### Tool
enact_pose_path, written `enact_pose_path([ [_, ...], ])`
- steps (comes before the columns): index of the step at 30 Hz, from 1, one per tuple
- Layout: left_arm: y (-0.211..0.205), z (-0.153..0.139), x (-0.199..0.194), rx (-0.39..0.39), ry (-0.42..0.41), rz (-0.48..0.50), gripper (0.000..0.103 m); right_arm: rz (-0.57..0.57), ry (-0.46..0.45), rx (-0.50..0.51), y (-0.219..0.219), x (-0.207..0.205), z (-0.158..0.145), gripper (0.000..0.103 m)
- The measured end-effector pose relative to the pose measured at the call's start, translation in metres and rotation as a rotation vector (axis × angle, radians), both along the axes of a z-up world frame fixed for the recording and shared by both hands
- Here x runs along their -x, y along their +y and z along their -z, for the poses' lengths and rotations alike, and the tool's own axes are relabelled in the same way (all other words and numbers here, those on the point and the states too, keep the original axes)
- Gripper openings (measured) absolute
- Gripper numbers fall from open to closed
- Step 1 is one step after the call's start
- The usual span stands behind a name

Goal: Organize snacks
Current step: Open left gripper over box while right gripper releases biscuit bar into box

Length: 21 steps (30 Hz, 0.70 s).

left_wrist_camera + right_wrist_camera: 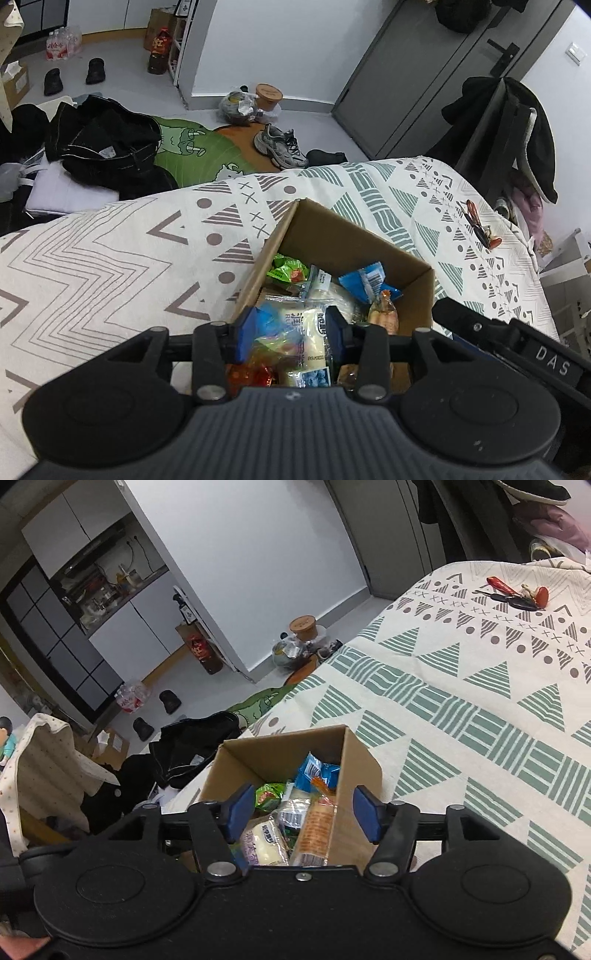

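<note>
1. The left gripper (290, 332) hangs over the near end of the cardboard box (332, 236); a white snack packet (304, 332) lies between its blue pads (245, 332), but whether they press it I cannot tell.
2. The right gripper (304, 812) is released, its pads standing apart above an orange-printed packet (316, 827) without touching it.
3. The box sits on the patterned bedspread (461, 720), holding the snacks: a green packet (286, 269) and a blue packet (369, 280) toward its far side.
4. Farther along the bedspread lies a bunch of keys (517, 596).
5. On the floor beyond are black clothes (107, 147) and a grey sneaker (282, 146).
</note>
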<state>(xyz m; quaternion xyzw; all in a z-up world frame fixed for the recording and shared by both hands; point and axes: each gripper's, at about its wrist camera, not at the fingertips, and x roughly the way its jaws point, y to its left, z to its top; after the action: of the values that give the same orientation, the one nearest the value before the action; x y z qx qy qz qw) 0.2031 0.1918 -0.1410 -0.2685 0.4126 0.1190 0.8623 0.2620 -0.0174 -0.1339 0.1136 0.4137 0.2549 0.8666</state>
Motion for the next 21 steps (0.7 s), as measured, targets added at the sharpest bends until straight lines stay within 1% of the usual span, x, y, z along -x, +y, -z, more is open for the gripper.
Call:
enact_pose_path([
  [1,0.001,0.000,-0.001,0.009,0.003,0.004,0.048,0.002,0.000,0.000,0.000,0.000,0.000,0.059],
  [3,0.002,-0.004,0.000,0.012,0.000,0.002,0.051,-0.002,0.000,-0.001,-0.002,0.001,-0.002,0.059],
  [8,-0.001,-0.015,0.004,-0.011,-0.007,0.014,0.056,-0.006,-0.007,0.015,-0.007,0.006,-0.006,0.060],
  [10,-0.003,-0.019,0.006,-0.022,-0.001,0.017,0.063,-0.001,-0.006,0.023,-0.011,0.007,-0.009,0.061],
  [11,-0.004,-0.021,0.007,-0.029,-0.001,0.017,0.064,0.002,-0.008,0.026,-0.013,0.008,-0.010,0.062],
  [13,-0.008,-0.027,0.012,-0.043,-0.003,0.011,0.072,0.009,-0.015,0.032,-0.020,0.011,-0.014,0.068],
  [16,-0.014,-0.036,0.019,-0.065,-0.019,0.013,0.080,0.017,-0.030,0.044,-0.031,0.017,-0.022,0.075],
  [21,-0.028,-0.050,0.030,-0.089,-0.028,0.034,0.084,0.046,-0.061,0.049,-0.053,0.028,-0.035,0.087],
])
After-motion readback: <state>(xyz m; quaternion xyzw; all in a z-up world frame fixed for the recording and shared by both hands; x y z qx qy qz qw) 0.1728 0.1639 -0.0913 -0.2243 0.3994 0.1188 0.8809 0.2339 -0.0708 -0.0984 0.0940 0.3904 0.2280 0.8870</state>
